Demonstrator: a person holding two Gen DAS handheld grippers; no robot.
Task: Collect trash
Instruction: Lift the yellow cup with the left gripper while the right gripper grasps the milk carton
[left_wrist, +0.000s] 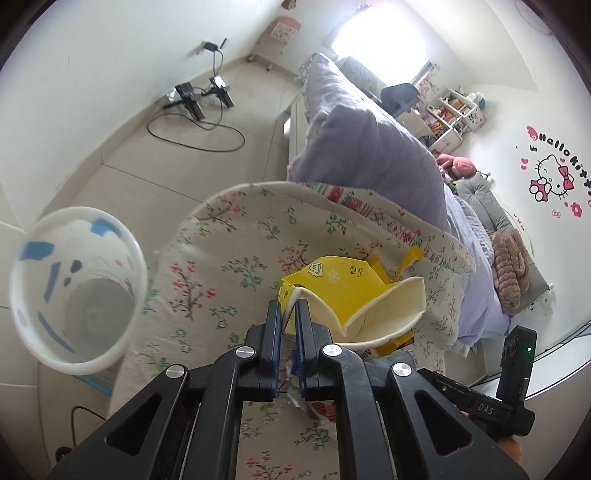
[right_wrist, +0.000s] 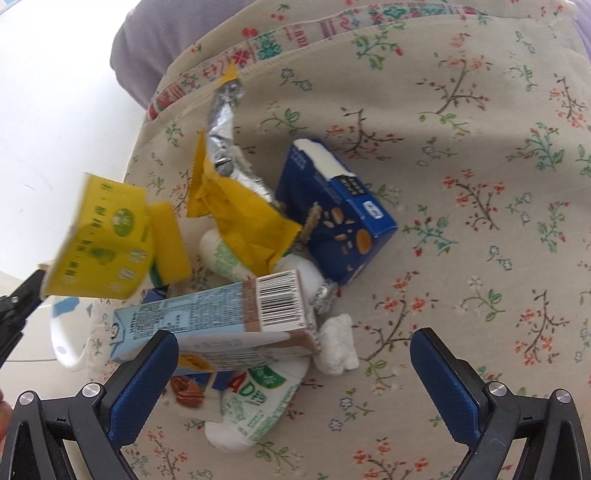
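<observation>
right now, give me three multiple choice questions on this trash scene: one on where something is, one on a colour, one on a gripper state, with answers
1. Where does the white cup stand relative to the left hand-held gripper in the left wrist view?
A. to its left
B. to its right
C. between its jaws

2. What colour is the carton that the left hand-held gripper holds?
A. red
B. yellow
C. black

3. How does the right hand-held gripper stand?
A. shut on the blue box
B. shut on the tissue
C. open, gripping nothing

Answers:
1. A, the cup sits at the left edge of that view, beside the floral cloth.
2. B, its printed outside is yellow and its inside is cream.
3. C, its blue pads stand wide apart over the trash pile, pressing on neither the dark blue box nor the crumpled tissue.
</observation>
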